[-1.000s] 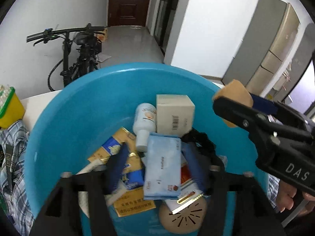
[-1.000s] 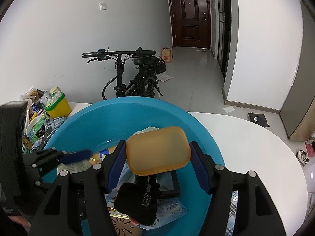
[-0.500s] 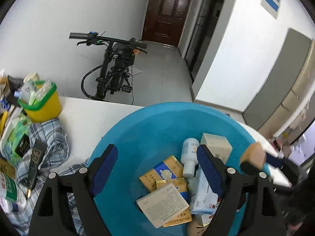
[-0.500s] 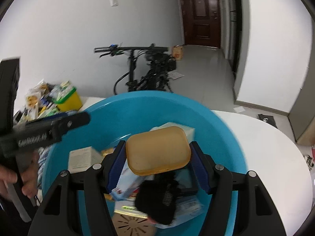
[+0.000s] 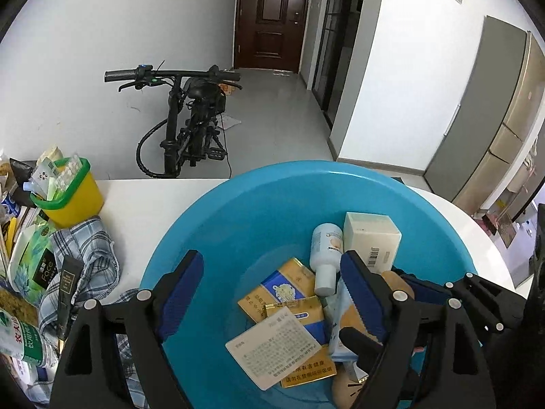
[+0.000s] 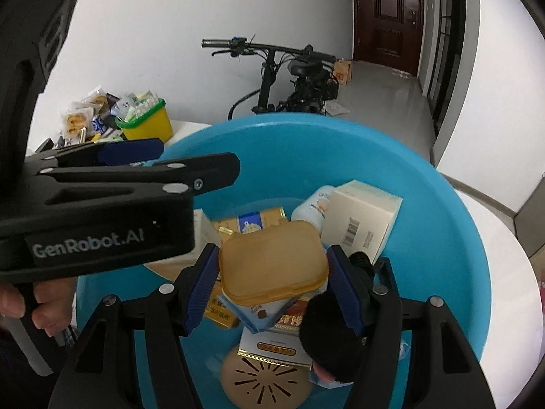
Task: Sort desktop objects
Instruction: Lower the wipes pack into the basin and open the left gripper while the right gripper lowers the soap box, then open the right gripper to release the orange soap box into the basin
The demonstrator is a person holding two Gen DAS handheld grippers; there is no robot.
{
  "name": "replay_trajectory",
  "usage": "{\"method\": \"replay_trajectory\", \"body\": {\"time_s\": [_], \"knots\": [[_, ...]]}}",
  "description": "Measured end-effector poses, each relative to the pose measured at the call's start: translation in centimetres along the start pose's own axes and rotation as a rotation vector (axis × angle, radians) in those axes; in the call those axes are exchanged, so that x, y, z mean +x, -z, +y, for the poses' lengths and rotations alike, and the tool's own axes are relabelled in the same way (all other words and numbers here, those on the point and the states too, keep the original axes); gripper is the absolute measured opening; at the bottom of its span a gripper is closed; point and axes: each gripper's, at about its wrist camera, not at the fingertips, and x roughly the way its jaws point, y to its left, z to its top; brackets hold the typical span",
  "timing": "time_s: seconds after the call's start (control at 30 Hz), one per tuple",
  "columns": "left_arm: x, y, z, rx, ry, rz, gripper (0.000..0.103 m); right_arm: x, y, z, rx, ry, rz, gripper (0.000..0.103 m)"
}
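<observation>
Nearest the right wrist camera, the right gripper [image 6: 272,286] pinches a tan flat case [image 6: 272,266] between its blue pads [image 6: 201,293], one pad pressed on each short side, and holds it over the inside of the blue basin [image 6: 442,238]. A black fuzzy object [image 6: 330,337] sits low beside the right-hand finger. To the left in this view the left gripper [image 6: 136,167] reaches in over the basin's left side, gripped by a hand [image 6: 37,310]. In the left wrist view the left gripper [image 5: 272,293] has its fingers spread with nothing between the pads; its jaws have just been opening. Below them, in the basin [image 5: 238,214], lie a white printed card [image 5: 272,351], gold-and-blue packs [image 5: 279,289], a white bottle [image 5: 325,255] and a cream box [image 5: 371,238] bearing a barcode, with a round tan perforated disc [image 6: 265,378] nearest the camera. The basin stands on a white table [image 5: 146,204]. Left of the basin lies a checked cloth [image 5: 88,255] with a slim dark box [image 5: 68,289] on it, then a yellow bin [image 5: 71,197] with a green rim, stuffed with packets. Beyond the table a black bicycle [image 5: 190,126] leans by the white wall, and a dark door [image 5: 272,17] closes the far corridor.
</observation>
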Motion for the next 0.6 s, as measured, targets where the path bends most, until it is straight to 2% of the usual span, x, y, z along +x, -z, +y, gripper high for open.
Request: {"method": "replay_trajectory", "body": {"time_s": [0.1,0.27,0.37,0.47,0.6], "knots": [[0.1,0.0,-0.1,0.007,-0.009,0.004,0.085,0.3,0.1,-0.1,0.002,0.001,0.018,0.064],[0.2,0.0,-0.1,0.009,-0.011,0.007,0.085,0.4,0.1,-0.1,-0.007,0.015,0.030,0.080],[0.2,0.1,0.0,0.008,-0.013,0.007,0.085,0.3,0.0,-0.3,-0.001,0.026,0.025,0.082],[0.2,0.1,0.1,0.004,-0.015,0.006,0.085,0.3,-0.1,-0.6,-0.001,0.051,0.023,0.089],[-0.1,0.0,0.4,-0.007,-0.020,-0.008,0.085,-0.2,-0.3,-1.2,-0.004,0.090,0.001,0.090]]}}
